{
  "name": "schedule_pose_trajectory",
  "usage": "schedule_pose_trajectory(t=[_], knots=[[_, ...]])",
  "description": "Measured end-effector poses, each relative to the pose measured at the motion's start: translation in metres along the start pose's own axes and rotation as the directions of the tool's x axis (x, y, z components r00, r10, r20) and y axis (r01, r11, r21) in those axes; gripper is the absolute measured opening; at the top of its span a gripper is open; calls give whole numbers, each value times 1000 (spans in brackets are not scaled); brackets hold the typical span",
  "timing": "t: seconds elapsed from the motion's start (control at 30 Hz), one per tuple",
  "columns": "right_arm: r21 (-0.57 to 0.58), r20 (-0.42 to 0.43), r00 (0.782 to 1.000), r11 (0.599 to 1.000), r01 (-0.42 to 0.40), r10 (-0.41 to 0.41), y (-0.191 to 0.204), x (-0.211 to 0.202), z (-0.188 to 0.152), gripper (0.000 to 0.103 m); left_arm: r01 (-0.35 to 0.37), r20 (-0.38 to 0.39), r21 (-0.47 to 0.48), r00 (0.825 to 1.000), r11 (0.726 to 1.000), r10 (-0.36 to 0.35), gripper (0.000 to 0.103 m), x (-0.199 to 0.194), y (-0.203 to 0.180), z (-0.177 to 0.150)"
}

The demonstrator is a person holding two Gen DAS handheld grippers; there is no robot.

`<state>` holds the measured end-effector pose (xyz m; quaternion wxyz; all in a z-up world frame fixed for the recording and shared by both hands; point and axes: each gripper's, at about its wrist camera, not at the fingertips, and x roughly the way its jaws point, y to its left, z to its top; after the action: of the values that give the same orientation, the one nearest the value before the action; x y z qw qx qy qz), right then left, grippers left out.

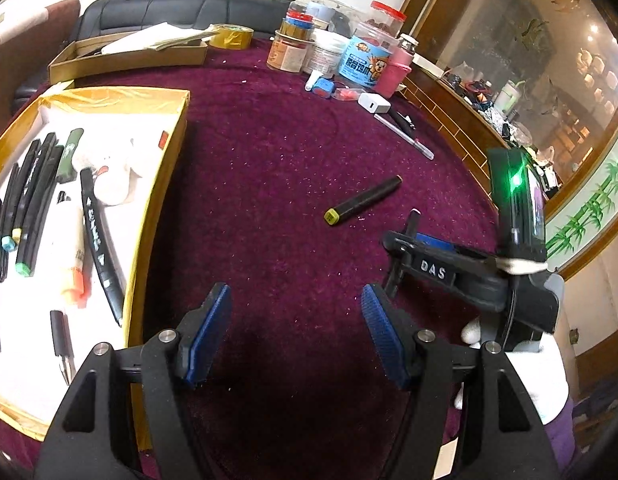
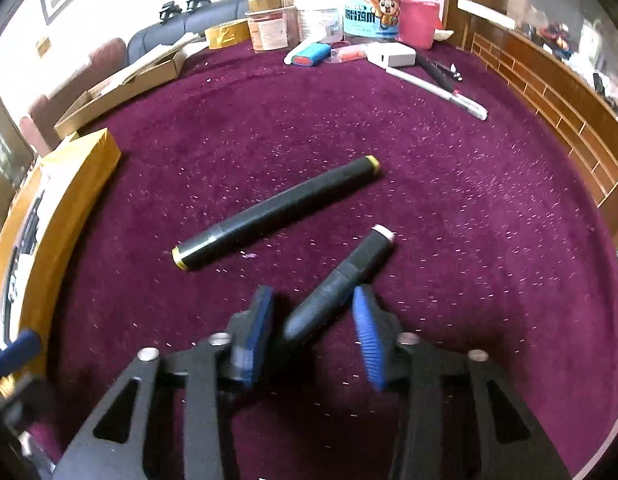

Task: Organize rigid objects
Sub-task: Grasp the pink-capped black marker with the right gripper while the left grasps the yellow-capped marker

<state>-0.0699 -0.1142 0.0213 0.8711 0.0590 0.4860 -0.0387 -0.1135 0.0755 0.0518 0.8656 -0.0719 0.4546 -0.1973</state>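
Two markers on purple counter [image 2: 449, 208] in our right view: yellow-ended marker [image 2: 277, 212] lies loose, white-tipped marker [image 2: 341, 280] sits between right gripper [image 2: 315, 320] fingers; can't tell whether pads press it. Left gripper [image 1: 297, 332] fingers spread, nothing between. Yellow box [image 1: 161, 200] at left holds more markers [image 1: 33, 204]. Jars [image 1: 341, 48] at far edge.
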Motion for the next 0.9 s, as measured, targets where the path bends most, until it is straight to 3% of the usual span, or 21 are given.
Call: schedule_pose_trajectory(t=[0.07, 0.2, 0.3, 0.43, 0.57, 0.6, 0.67, 0.73, 0.77, 0.8, 0.9], knots=[[45, -1, 999, 998, -42, 42, -19, -2, -2, 15, -9, 1, 25, 1000, 1000, 9, 67, 2, -5, 5], [148, 21, 999, 989, -27, 24, -60, -7, -5, 13, -11, -14, 90, 1000, 996, 13, 66, 16, -24, 20], [196, 65, 993, 975, -108, 97, -80, -10, -8, 13, -30, -23, 152, 999, 988, 34, 66, 40, -42, 35], [155, 98, 992, 983, -99, 84, -74, -12, -13, 13, -84, -14, 309, 996, 947, 93, 66, 85, -71, 58], [178, 108, 986, 973, -144, 126, -80, -10, -13, 14, -119, -64, 462, 984, 879, 167, 66, 141, -90, 70], [190, 112, 983, 969, -161, 142, -83, -10, -14, 14, -119, -74, 474, 982, 872, 174, 67, 149, -92, 70], [209, 120, 978, 959, -193, 170, -89, -8, -15, 14, -98, -63, 456, 988, 885, 142, 67, 152, -91, 76], [228, 129, 972, 948, -224, 199, -94, -8, -17, 14, -63, -102, 415, 988, 908, 115, 49, 151, -87, 80], [238, 133, 968, 941, -240, 213, -97, -7, -17, 14, -49, -110, 407, 989, 912, 103, 30, 150, -86, 80], [244, 135, 966, 937, -250, 222, -98, -7, -17, 14, -50, -108, 416, 989, 908, 104, 19, 146, -87, 77], [254, 140, 961, 929, -267, 238, -100, -7, -19, 14, -21, -129, 408, 988, 913, 80, 11, 129, -83, 61]])
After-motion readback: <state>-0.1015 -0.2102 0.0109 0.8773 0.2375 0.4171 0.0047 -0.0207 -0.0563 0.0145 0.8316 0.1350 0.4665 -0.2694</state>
